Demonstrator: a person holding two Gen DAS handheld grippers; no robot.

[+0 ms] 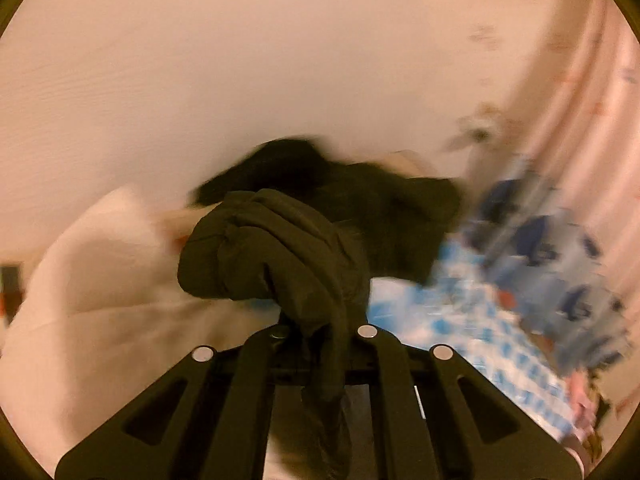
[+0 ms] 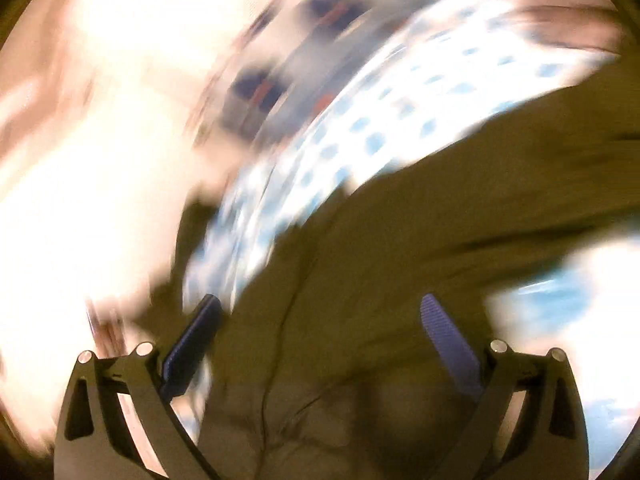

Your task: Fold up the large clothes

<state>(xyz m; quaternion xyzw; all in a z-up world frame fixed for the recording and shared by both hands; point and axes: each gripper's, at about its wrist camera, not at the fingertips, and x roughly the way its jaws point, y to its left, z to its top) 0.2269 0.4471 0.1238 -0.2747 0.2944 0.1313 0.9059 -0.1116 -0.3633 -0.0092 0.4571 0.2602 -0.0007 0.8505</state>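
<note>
Left wrist: left hand-held gripper (image 1: 320, 332) pinching olive garment (image 1: 276, 248), bare wall (image 1: 240, 60) beyond; right hand-held gripper (image 2: 320, 340) spread.

My left gripper (image 1: 320, 332): matt black plastic, shiny metal pins. Olive garment (image 1: 280, 256): matt woven cloth, creased. At 3 o'clock, blue-checked sheet (image 1: 460, 320), soft cloth.

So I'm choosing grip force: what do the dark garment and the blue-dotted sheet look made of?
Dark olive garment: apparently thin, matte woven fabric; it bunches into soft ridges. Blue-dotted sheet: probably printed light cotton, but blur leaves it open.
</note>
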